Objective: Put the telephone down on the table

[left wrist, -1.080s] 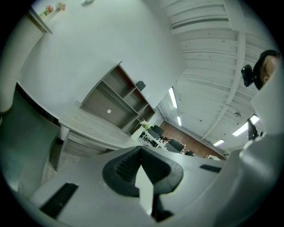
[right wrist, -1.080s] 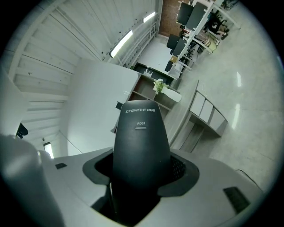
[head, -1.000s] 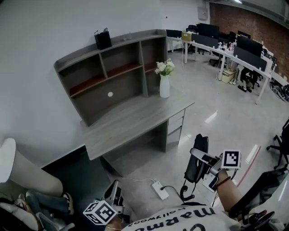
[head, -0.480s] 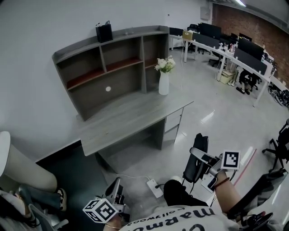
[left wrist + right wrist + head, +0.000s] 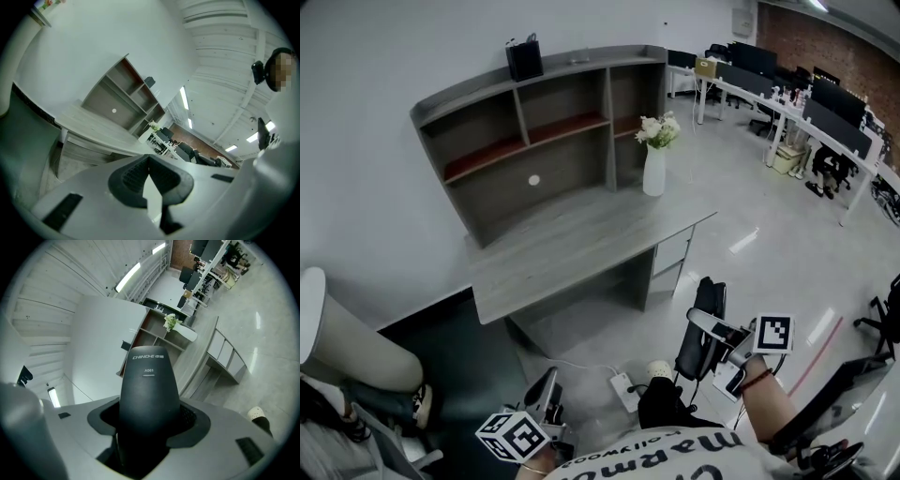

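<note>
The right gripper (image 5: 705, 324) is held out on a forearm (image 5: 772, 405) that reaches in from the near right. It points roughly level toward the far surface (image 5: 572, 248) and is clamped on the black telephone (image 5: 692, 352). One end of the telephone rises clear of the jaws. The telephone hangs over the floor, well short of the surface. The left gripper (image 5: 547, 390) sits low at the near edge, close to the body and aimed the same way. Its jaws are closed together with nothing between them.
</note>
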Tool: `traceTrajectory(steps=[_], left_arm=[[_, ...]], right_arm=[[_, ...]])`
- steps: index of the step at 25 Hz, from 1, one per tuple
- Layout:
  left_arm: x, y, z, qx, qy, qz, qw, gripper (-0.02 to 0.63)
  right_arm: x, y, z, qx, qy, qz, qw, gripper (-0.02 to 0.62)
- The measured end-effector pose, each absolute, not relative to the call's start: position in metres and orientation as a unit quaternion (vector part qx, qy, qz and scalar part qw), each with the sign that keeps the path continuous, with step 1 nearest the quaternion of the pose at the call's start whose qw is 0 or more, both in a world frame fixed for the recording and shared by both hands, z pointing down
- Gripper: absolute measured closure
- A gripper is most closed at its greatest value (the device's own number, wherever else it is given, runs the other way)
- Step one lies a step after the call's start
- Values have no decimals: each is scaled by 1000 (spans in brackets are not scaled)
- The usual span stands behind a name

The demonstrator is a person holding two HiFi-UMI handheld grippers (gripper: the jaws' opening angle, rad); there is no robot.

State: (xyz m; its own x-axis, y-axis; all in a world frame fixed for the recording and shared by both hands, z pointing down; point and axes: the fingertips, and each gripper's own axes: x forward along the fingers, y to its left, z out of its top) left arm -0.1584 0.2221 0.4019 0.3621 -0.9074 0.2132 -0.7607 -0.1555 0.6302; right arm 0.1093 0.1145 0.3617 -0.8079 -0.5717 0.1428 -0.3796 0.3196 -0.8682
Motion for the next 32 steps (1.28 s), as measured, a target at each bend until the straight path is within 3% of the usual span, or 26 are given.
traceTrajectory(steps=[21, 32], left_arm=[[-137, 74, 388, 737, -583, -119, 322, 597], [-131, -1, 408, 703, -610, -114, 347, 597]], right_arm=[[91, -56, 359, -213, 826, -515, 80, 313], [69, -155, 371, -170, 807, -563, 56, 313]])
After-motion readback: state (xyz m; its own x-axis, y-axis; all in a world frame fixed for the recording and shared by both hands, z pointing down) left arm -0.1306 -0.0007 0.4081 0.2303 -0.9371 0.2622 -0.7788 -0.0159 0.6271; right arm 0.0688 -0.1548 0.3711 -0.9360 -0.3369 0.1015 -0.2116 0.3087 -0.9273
